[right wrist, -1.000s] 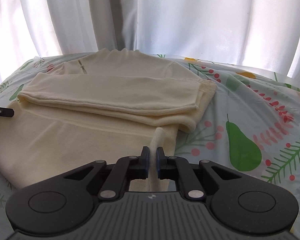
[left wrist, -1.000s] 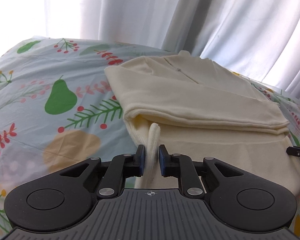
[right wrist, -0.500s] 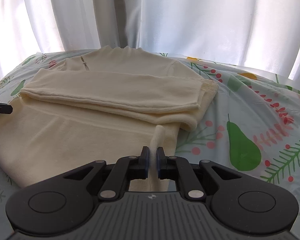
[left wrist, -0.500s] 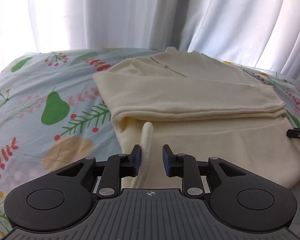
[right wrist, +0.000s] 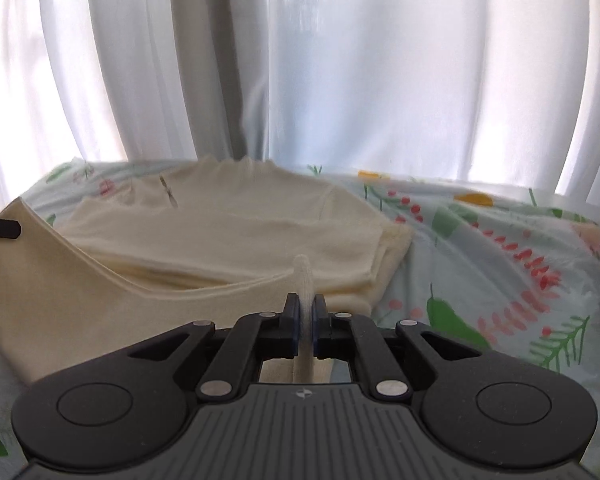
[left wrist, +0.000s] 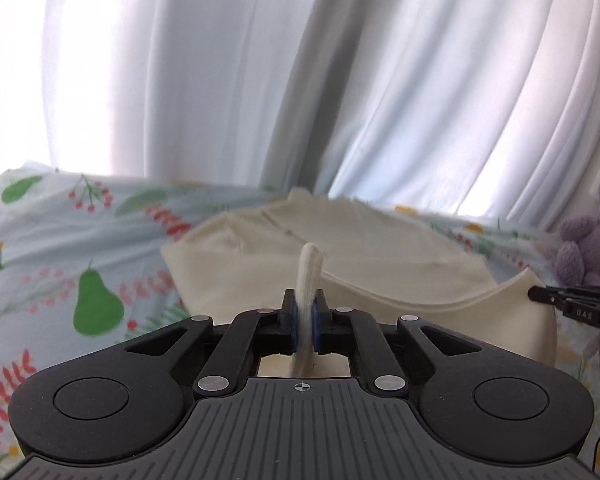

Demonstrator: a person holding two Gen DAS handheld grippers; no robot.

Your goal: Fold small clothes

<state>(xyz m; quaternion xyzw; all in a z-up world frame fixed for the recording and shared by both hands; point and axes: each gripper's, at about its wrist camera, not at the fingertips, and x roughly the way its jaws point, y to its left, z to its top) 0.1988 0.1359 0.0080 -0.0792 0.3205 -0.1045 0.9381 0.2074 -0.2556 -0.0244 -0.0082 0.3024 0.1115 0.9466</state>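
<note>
A cream garment (left wrist: 340,264) lies on the printed bedspread, its sleeves folded across the body; it also shows in the right wrist view (right wrist: 240,236). My left gripper (left wrist: 304,320) is shut on the garment's lower hem at its left corner. My right gripper (right wrist: 305,320) is shut on the hem at its right corner. Both hold the hem lifted off the bed, and it sags in a curve between them. The right gripper's tip shows in the left wrist view (left wrist: 556,300), and the left one's tip in the right wrist view (right wrist: 4,229).
The bedspread (left wrist: 80,248) has pears, berries and leaves printed on it. White curtains (right wrist: 340,72) hang close behind the bed. A purple plush toy (left wrist: 592,240) sits at the right edge of the bed.
The left gripper opened briefly, then shut on the hem again. Both grippers have lifted the hem up off the bed and carried it toward the collar.
</note>
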